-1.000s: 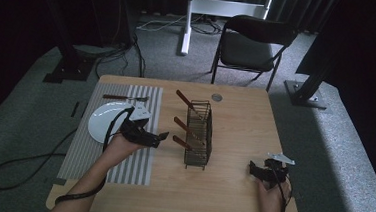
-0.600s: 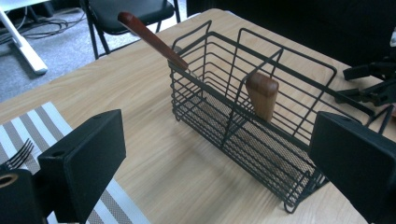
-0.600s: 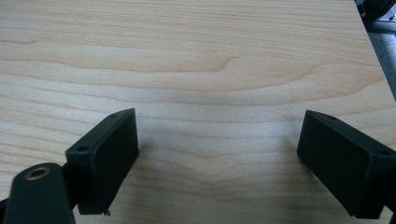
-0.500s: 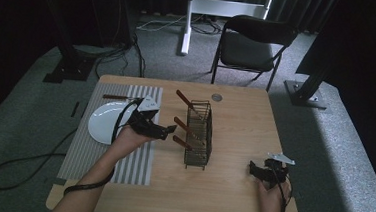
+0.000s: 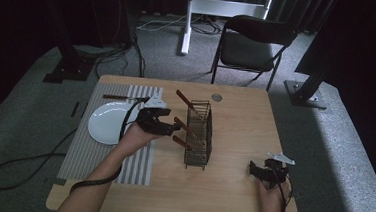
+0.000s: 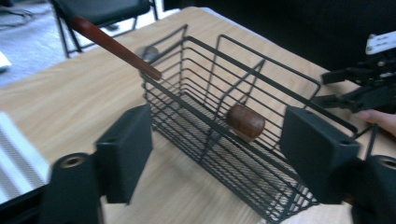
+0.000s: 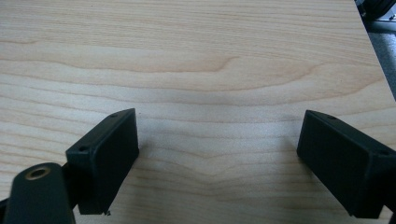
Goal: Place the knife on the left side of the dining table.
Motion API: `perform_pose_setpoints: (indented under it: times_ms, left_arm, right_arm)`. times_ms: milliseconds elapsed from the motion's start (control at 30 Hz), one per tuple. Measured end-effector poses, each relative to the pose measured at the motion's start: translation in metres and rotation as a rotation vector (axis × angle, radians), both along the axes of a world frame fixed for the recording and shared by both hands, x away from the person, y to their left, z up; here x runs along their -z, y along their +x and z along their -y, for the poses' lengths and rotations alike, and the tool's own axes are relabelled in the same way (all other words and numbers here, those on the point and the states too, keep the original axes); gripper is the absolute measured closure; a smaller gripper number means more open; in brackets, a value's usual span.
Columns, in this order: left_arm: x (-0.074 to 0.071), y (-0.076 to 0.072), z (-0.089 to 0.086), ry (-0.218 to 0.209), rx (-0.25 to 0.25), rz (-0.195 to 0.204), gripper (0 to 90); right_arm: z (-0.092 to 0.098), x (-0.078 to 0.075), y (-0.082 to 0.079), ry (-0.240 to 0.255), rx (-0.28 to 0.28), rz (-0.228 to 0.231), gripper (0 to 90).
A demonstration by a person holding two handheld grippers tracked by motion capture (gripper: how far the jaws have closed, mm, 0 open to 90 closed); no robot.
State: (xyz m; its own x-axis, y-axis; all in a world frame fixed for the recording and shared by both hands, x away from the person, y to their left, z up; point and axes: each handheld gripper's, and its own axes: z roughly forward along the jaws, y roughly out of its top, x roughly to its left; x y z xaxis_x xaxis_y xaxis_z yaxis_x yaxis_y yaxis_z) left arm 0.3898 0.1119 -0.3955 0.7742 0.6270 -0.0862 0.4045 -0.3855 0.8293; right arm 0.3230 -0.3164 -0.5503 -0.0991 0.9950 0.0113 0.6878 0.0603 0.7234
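The wire basket [image 5: 198,135] stands upright near the middle of the wooden bench [image 5: 230,189] in the high view, with three brown-handled utensils [image 5: 184,98] poking out of its left side at a slant. The left hand-held gripper [image 5: 170,127] hovers just beside the basket's left side, its jaws spread and holding nothing. A white plate [image 5: 105,125] lies on a striped mat [image 5: 80,148] to the left. The right hand-held gripper [image 5: 255,171] sits low near the bench's front right corner, well apart from the basket.

In the left gripper view, the left hand-held gripper [image 6: 224,154] has its jaws wide apart and empty, framing the basket [image 6: 261,154]. A rounded wooden handle end [image 6: 245,122] points out between the wires, and a longer handle [image 6: 112,45] leans off the far corner.

In the right gripper view, the right hand-held gripper [image 7: 224,158] is wide open, empty, over bare wood [image 7: 210,56].
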Motion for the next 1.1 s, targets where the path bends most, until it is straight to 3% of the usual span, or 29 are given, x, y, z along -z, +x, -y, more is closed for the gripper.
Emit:
perform_pose_setpoints:
  times_ms: [200, 333, 500, 667, 900, 1100]
  left_arm:
    - [0.006, 0.002, 0.004, 0.0, 0.02, -0.017, 43.5]
    - [0.004, 0.002, 0.005, -0.037, 0.04, -0.029, 54.0]
    - [0.002, 0.001, 0.006, -0.039, 0.065, -0.043, 65.8]
    - [0.003, 0.0, 0.007, -0.04, 0.086, -0.052, 69.9]
    - [0.002, 0.0, 0.008, -0.085, 0.123, -0.072, 74.4]
    - [-0.003, 0.001, 0.011, -0.106, 0.096, -0.068, 74.9]
  right_arm:
    - [0.0, 0.0, 0.0, 0.001, 0.0, 0.0, 12.0]
    - [0.0, 0.0, 0.0, 0.001, 0.0, 0.0, 11.9]
    - [0.0, 0.0, 0.0, 0.0, 0.0, 0.0, 12.0]
    - [0.0, 0.0, 0.0, -0.001, -0.001, 0.001, 12.0]
    - [0.0, 0.0, 0.0, 0.0, -0.001, 0.001, 12.0]
    - [0.0, 0.0, 0.0, 0.0, 0.0, 0.001, 12.0]
